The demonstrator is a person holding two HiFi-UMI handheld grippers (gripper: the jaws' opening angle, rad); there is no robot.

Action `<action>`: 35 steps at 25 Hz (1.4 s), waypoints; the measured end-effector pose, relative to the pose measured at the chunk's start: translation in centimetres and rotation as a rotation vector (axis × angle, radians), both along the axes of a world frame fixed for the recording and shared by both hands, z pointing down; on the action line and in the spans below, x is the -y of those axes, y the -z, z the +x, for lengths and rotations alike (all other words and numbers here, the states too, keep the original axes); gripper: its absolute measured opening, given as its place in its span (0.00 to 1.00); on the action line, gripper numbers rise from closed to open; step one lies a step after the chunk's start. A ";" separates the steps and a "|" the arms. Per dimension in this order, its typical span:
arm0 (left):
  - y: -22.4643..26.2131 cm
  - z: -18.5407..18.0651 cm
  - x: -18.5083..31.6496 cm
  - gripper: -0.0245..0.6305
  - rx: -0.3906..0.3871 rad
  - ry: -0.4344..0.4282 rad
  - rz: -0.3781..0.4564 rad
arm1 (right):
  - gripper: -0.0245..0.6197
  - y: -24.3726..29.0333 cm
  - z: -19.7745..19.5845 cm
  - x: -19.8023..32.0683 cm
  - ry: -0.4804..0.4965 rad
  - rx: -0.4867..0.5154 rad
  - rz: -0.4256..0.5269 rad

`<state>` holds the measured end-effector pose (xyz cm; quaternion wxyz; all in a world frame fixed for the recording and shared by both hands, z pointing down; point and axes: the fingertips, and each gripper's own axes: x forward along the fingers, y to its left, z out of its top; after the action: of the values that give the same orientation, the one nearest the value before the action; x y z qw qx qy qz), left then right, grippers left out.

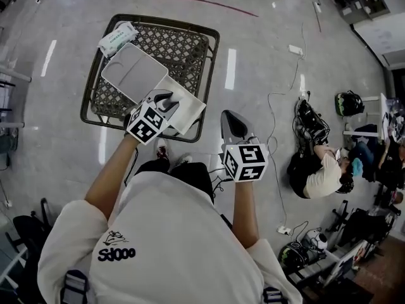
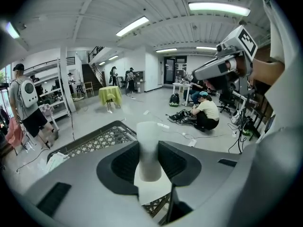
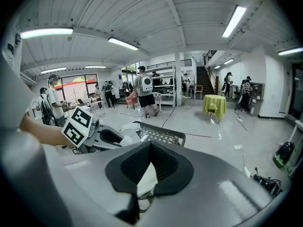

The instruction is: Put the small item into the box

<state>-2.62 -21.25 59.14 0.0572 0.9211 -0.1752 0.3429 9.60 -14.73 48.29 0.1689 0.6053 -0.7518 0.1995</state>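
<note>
The small white packet point(image 1: 118, 38), perhaps wipes, is lying on the lattice tabletop point(image 1: 190, 48), touching the open white box point(image 1: 133, 71). The left gripper point(image 1: 164, 99) is clamping its fingers on the box's near wall. The right gripper point(image 1: 231, 116) is hovering beside the tabletop, fingers together and empty. A person point(image 1: 323, 173) is crouching on the floor point(image 1: 266, 62) at the right.

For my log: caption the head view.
Left gripper holds box on mesh table; right gripper hangs apart.
</note>
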 end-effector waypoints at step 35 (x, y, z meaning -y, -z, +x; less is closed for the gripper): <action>-20.1 5.5 0.2 0.23 0.489 -0.150 -0.239 | 0.05 -10.4 6.7 1.8 0.119 0.110 -0.225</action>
<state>2.88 -21.49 79.28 0.0958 0.8083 -0.0735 0.5763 16.26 -16.58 58.71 0.2056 0.5250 -0.7674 0.3052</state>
